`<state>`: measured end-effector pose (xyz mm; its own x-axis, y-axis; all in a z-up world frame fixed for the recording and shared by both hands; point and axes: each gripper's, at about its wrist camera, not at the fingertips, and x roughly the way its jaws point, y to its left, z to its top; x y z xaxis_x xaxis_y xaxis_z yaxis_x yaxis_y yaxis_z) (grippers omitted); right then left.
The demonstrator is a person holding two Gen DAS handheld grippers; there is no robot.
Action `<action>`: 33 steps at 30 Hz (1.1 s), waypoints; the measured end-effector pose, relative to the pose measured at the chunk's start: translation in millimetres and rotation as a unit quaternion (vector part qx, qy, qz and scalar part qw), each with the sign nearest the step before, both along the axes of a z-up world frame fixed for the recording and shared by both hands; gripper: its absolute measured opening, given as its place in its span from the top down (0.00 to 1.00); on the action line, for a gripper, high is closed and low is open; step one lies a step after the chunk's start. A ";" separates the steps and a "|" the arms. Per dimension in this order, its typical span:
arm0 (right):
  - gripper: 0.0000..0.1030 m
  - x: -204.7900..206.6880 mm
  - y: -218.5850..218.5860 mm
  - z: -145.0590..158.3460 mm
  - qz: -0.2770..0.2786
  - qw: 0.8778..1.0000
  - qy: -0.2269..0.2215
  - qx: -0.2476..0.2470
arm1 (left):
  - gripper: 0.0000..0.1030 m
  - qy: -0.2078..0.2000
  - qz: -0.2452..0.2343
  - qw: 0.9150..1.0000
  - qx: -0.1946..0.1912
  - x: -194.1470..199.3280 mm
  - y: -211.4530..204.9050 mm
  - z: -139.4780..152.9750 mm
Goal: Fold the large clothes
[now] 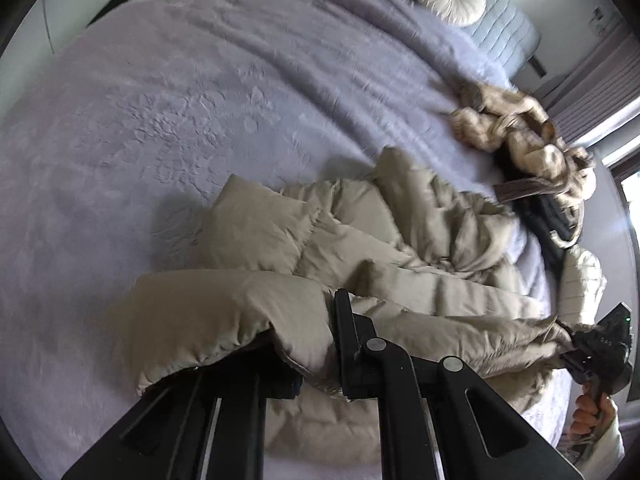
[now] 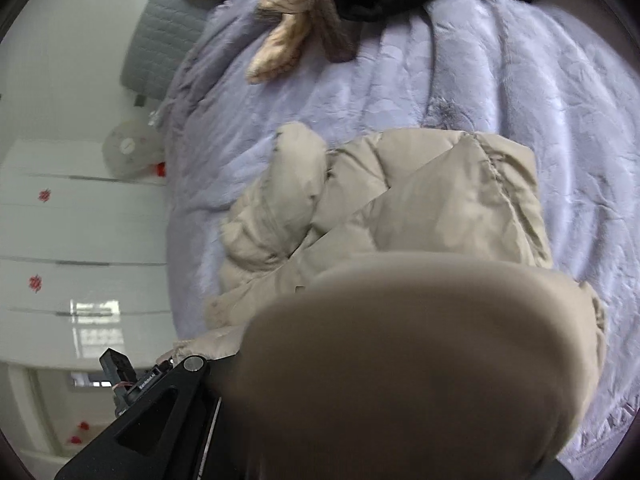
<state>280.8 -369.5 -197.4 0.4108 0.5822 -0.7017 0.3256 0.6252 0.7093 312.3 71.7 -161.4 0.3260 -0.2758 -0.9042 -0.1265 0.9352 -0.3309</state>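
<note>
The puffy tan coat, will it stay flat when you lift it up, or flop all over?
The puffy tan coat probably flops: it already sags in folds between the left gripper and the right gripper. Its quilted padding looks airy, so likely light but bulky. The smooth shell may slide on the purple blanket.

Left gripper (image 1: 304, 344): black jaws closed on beige puffer jacket (image 1: 400, 248), angled steeply downward.
Right gripper (image 1: 576, 344): closed on jacket edge; hand (image 1: 592, 412) grasping handle.

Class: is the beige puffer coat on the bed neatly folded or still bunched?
Still bunched: the puffer coat lies crumpled, one edge lifted.
</note>
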 end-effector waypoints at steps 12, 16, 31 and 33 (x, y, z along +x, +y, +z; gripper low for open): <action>0.76 10.5 3.8 -6.7 -0.022 0.999 0.022 -0.024 | 0.13 -0.043 -0.046 0.993 0.100 -2.8 -3.1 28.3; 0.27 20.4 11.6 13.3 -0.006 0.999 -0.007 -0.039 | 0.13 -0.070 -0.037 0.989 0.123 -4.3 2.0 42.4; 0.96 20.8 33.1 8.3 0.083 0.948 -0.017 -0.305 | 0.58 -0.046 -0.047 0.985 0.161 31.3 -22.1 -35.9; 0.98 32.3 12.0 -4.3 0.075 0.956 -0.005 -0.283 | 0.58 -0.042 -0.037 0.986 0.159 47.7 -13.3 -46.9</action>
<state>313.0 -357.5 -201.7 0.3610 0.1633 -0.9181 0.1961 0.9492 0.2460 360.0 58.3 -208.2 0.3934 -0.0094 -0.9193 -0.0390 0.9989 -0.0269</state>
